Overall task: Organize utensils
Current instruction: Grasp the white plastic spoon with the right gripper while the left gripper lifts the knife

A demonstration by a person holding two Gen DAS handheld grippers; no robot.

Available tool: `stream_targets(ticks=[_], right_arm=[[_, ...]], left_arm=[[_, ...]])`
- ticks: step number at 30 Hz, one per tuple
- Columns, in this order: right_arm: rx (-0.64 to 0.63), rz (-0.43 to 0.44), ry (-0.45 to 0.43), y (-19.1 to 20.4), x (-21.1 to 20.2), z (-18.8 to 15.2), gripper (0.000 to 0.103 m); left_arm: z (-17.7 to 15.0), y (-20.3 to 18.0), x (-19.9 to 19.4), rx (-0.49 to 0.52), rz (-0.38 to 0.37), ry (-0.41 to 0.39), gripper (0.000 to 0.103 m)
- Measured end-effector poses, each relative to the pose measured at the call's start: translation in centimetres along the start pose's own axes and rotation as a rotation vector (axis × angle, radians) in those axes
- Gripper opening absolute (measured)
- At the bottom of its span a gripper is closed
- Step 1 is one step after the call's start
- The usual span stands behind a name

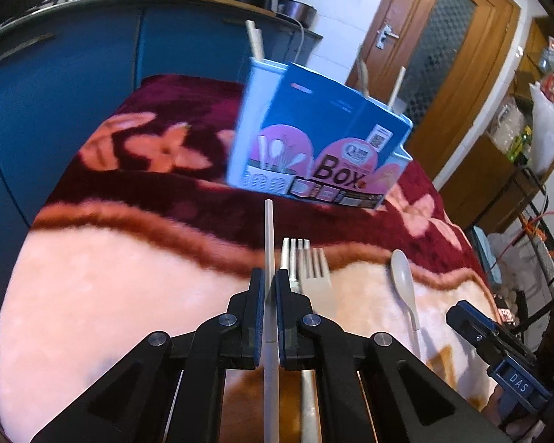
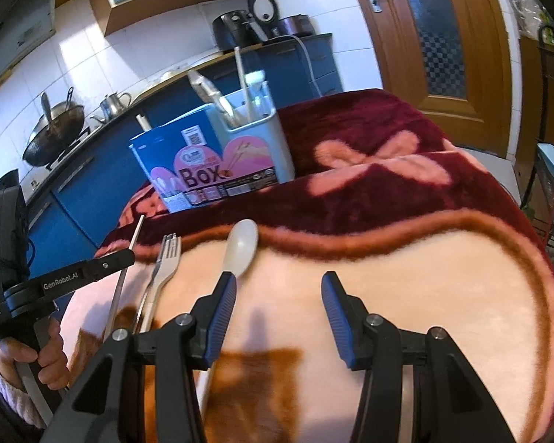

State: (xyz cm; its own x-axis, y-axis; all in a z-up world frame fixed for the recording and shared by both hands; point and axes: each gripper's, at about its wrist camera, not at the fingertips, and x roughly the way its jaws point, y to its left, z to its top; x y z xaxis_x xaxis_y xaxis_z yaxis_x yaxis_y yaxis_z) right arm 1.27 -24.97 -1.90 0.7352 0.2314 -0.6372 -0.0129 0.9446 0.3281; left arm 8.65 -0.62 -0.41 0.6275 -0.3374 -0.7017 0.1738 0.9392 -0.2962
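Note:
My left gripper is shut on a pale chopstick that points forward toward the blue utensil box. In the right wrist view the left gripper holds the chopstick to the left of the forks. Two forks lie on the blanket just right of the left gripper; they also show in the right wrist view. A white spoon lies further right, and its bowl sits ahead of my right gripper's left finger. My right gripper is open and empty above the blanket. The box holds several utensils.
A floral pink and maroon blanket covers the table. Blue kitchen cabinets with a wok, kettle and appliances stand behind. A wooden door is at the right, and a wire rack stands beside the table's right edge.

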Motion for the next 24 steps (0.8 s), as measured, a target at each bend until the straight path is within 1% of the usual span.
stream_targets(ticks=[6, 13, 17, 18, 20, 24], right_arm=[[-0.028, 0.020, 0.075, 1.3, 1.1, 0.4, 0.051], [-0.082, 0.029, 0.232, 2.7, 3.2, 1.3, 0.051], [-0.091, 0.027, 0.318, 3.2, 4.3, 2.2, 0.051], [-0.092, 0.024, 0.330, 3.2, 4.4, 2.3, 0.050], [-0.101, 0.017, 0.358, 3.5, 4.9, 2.5, 0.044], [-0.119, 0.003, 0.404, 4.0, 5.4, 2.6, 0.030]], left_arm=[[-0.2, 2.0, -0.9, -0.049, -0.023, -0.035, 0.005], [-0.5, 3.1, -1.5, -0.045, -0.048, -0.058, 0.005], [-0.6, 3.7, -1.8, -0.046, -0.059, -0.068, 0.005], [-0.6, 3.8, -1.9, -0.046, -0.060, -0.069, 0.005], [-0.7, 4.0, -2.0, -0.047, -0.065, -0.071, 0.005], [-0.7, 4.1, -2.2, -0.041, -0.061, -0.077, 0.005]])
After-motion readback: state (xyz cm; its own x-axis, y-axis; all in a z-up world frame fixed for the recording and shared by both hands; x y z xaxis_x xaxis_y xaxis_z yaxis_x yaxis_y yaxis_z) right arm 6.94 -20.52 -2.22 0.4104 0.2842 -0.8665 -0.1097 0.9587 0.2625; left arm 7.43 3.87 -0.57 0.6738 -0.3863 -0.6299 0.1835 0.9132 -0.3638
